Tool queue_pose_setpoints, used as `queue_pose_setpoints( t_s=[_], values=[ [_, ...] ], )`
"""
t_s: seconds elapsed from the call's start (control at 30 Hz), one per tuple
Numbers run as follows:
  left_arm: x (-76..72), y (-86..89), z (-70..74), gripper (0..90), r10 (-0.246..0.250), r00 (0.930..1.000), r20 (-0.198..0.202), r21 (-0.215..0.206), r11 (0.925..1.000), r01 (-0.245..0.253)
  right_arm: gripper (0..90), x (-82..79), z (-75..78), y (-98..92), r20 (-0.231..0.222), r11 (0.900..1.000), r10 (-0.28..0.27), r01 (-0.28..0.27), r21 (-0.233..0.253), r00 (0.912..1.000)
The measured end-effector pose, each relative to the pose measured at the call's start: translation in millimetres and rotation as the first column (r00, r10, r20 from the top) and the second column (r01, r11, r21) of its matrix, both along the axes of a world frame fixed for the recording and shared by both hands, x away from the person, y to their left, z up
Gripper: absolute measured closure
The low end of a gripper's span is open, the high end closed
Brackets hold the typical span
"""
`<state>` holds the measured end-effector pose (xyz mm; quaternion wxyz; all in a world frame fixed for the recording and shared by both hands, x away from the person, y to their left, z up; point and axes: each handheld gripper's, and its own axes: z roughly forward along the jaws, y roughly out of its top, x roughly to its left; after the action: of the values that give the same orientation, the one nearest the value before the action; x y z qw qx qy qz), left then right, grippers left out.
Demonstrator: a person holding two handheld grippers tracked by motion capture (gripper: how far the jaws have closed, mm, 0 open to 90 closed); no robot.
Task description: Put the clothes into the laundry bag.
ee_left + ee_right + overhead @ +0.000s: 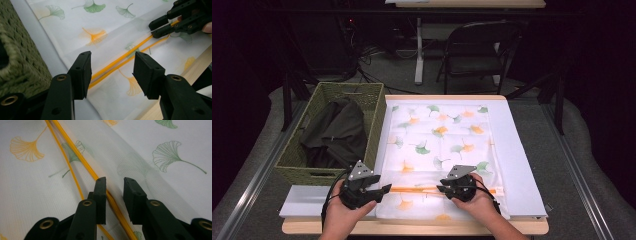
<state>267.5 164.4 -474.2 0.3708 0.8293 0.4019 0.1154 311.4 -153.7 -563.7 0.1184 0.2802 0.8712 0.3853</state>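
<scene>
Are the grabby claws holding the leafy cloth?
No. Both the left gripper and right gripper are open over the cloth's orange edge; nothing is held.

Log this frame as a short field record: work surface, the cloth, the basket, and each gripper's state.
surface: pale board on a wooden table
cloth: white sheer cloth with green and orange leaf print, spread flat, near edge folded over, showing an orange hem
basket: green woven basket left of the cloth, dark garment inside
left gripper: open, hovering over the orange hem at the cloth's near left
right gripper: open, jaws either side of the orange hem
</scene>
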Motion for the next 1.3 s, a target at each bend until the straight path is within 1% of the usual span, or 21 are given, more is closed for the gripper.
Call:
queue_pose_setpoints(
  t_s=[0.07,0.1,0.13,0.27,0.37,0.4,0.53,0.6,0.67,0.7,0.73,0.77,0.87,0.9,0.93,1.03,1.13,1.17,1.2,1.23,1.3],
  values=[
    [1.8,-0.6,3.2,47.9,-0.005,1.0,-0.004,0.001,1.0,0.005,72.4,-0.1,0.0,0.0,0.0,1.0,0.0,0.0,0.0,1.0],
    [4.6,-2.1,9.6,47.9,-0.003,0.9999,-0.012,-0.005,1.0,0.003,72.4,-0.1,0.0,0.0,0.0,1.0,0.0,0.0,0.0,1.0],
    [6.9,-2.7,13.1,47.4,-0.01,0.9999,-0.007,-0.008,0.9999,0.01,72.5,-0.1,0.0,0.0,0.0,1.0,0.0,0.0,0.0,1.0],
    [11.1,-5.3,22.2,45.9,-0.013,0.9998,-0.017,-0.011,0.9999,0.013,72.4,-0.2,0.0,0.1,0.0,1.0,-0.001,0.001,-0.001,1.0],
    [14.6,-7.2,27.0,44.0,-0.013,0.9997,-0.02,0.001,0.9999,0.013,72.4,-0.1,0.0,0.0,0.0,1.0,-0.001,0.001,0.0,1.0],
    [15.8,-8.0,28.4,43.4,-0.01,0.9996,-0.027,0.007,0.9999,0.01,72.4,-0.1,0.0,0.0,0.0,1.0,-0.001,0.001,0.0,1.0],
    [23.5,-9.0,35.1,38.4,0.022,0.9994,-0.027,0.049,0.9986,-0.02,72.4,-0.1,0.0,-0.1,0.001,1.0,-0.002,0.002,0.0,1.0],
    [24.6,-9.2,36.6,35.8,0.029,0.9992,-0.026,0.049,0.9984,-0.028,72.4,-0.1,-0.1,-0.2,0.001,1.0,-0.003,0.003,0.0,1.0],
    [30.9,-8.2,42.7,33.8,0.035,0.9992,-0.017,0.081,0.9961,-0.034,72.3,-0.1,-0.1,-0.2,0.001,1.0,-0.002,0.002,0.001,1.0],
    [30.9,-8.2,42.7,32.9,0.035,0.9992,-0.017,0.081,0.9961,-0.034,72.3,-0.1,-0.1,-0.2,0.001,1.0,-0.002,0.002,0.001,1.0],
    [34.0,-7.8,44.6,32.9,0.045,0.9989,-0.015,0.097,0.9943,-0.043,72.2,-0.1,-0.2,-0.2,0.001,1.0,-0.002,0.002,0.001,1.0],
    [37.1,-6.5,46.0,31.7,0.048,0.9988,-0.015,0.103,0.9936,-0.046,72.2,0.2,-0.3,-0.3,0.0,1.0,-0.001,0.001,0.002,1.0],
    [47.5,-0.7,51.7,27.0,0.087,0.9959,-0.022,0.108,0.9905,-0.085,72.1,-0.2,-0.3,-0.2,0.003,1.0,-0.002,0.002,0.001,1.0],
    [50.5,1.4,53.3,26.4,0.092,0.9956,-0.018,0.108,0.9901,-0.09,72.0,-0.2,-0.3,-0.3,0.003,1.0,-0.002,0.002,0.001,1.0],
    [53.4,3.3,54.9,26.3,0.099,0.9948,-0.024,0.103,0.9901,-0.096,72.0,-0.1,-0.4,-0.3,0.002,1.0,-0.001,0.001,0.002,1.0],
    [63.7,11.3,59.7,24.2,0.13,0.9912,-0.026,0.105,0.9864,-0.127,72.0,-0.1,-0.4,-0.3,0.002,1.0,-0.002,0.002,0.003,1.0],
    [74.1,19.7,63.2,23.2,0.167,0.9857,-0.02,0.106,0.9807,-0.164,71.7,-0.1,-0.5,-0.3,0.002,1.0,-0.002,0.002,0.004,1.0],
    [78.4,23.6,64.5,23.2,0.181,0.9832,-0.023,0.113,0.9776,-0.177,71.7,-0.1,-0.5,-0.4,0.002,1.0,-0.002,0.002,0.005,1.0],
    [81.7,26.7,65.6,23.2,0.188,0.9817,-0.03,0.115,0.9763,-0.183,71.6,-0.1,-0.6,-0.4,0.002,1.0,-0.002,0.002,0.005,1.0],
    [84.4,29.2,66.3,23.2,0.205,0.9784,-0.029,0.115,0.973,-0.2,71.6,-0.1,-0.6,-0.4,0.002,1.0,-0.002,0.002,0.005,1.0],
    [89.8,34.2,68.2,23.2,0.222,0.9747,-0.027,0.118,0.969,-0.217,71.6,-0.1,-0.7,-0.5,0.003,1.0,-0.002,0.002,0.006,1.0]
  ],
)
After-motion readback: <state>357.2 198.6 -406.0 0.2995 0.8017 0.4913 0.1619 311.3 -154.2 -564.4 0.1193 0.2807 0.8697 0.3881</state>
